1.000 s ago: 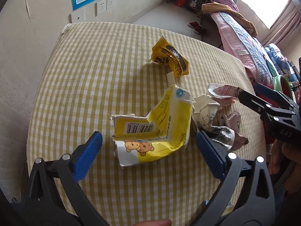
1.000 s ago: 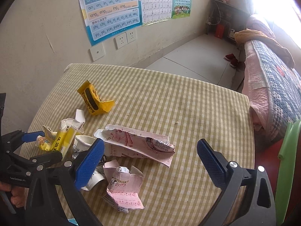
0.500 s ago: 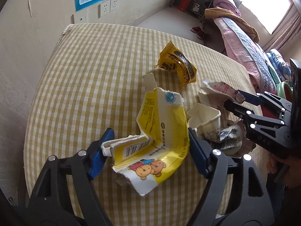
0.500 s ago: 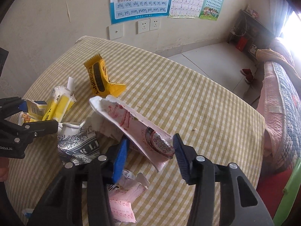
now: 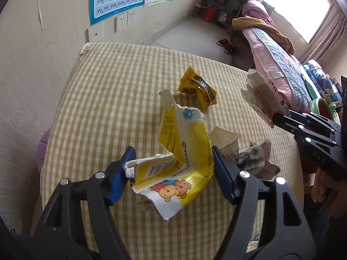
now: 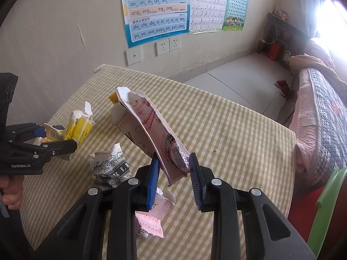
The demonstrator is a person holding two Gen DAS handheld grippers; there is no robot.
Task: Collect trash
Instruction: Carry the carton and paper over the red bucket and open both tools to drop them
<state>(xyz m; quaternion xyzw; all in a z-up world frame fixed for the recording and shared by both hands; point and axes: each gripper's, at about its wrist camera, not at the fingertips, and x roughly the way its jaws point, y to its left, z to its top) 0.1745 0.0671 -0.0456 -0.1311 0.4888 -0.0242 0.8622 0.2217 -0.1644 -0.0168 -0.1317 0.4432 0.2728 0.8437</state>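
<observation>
1. Gripping one piece of rubbish in each claw, a person works over a table (image 5: 108, 91) spread with a yellow-and-white checked cloth. The left gripper (image 5: 171, 173) has just been closing and now pinches a crumpled yellow-and-white drink carton printed with cartoon bears (image 5: 180, 162) between its blue pads, near the table's near edge.

2. The right gripper (image 6: 173, 173), its jaws also just closed in, clamps the lower end of a long, flattened pink-and-white milk carton (image 6: 151, 130), which stands tilted up and away from the cloth toward the far left corner.

3. What could go wrong, by my reading: the pink carton is held only at its tip, so its long free end could lever it out of the pads on any quick swing. The yellow carton is soft and folded; squeezed across its width, it may buckle and slide free.

4. Loose pieces lie on the cloth: a yellow-and-black snack wrapper (image 5: 198, 91) toward the far edge, a crushed white paper cup with dark print (image 6: 110, 169) and a torn pink paper scrap (image 6: 151, 223) near the front. Either dangling carton could drag these off the table.

5. Both claws point steeply downward; the hand (image 6: 10, 192) behind the left tool shows at the frame's edge.
</observation>
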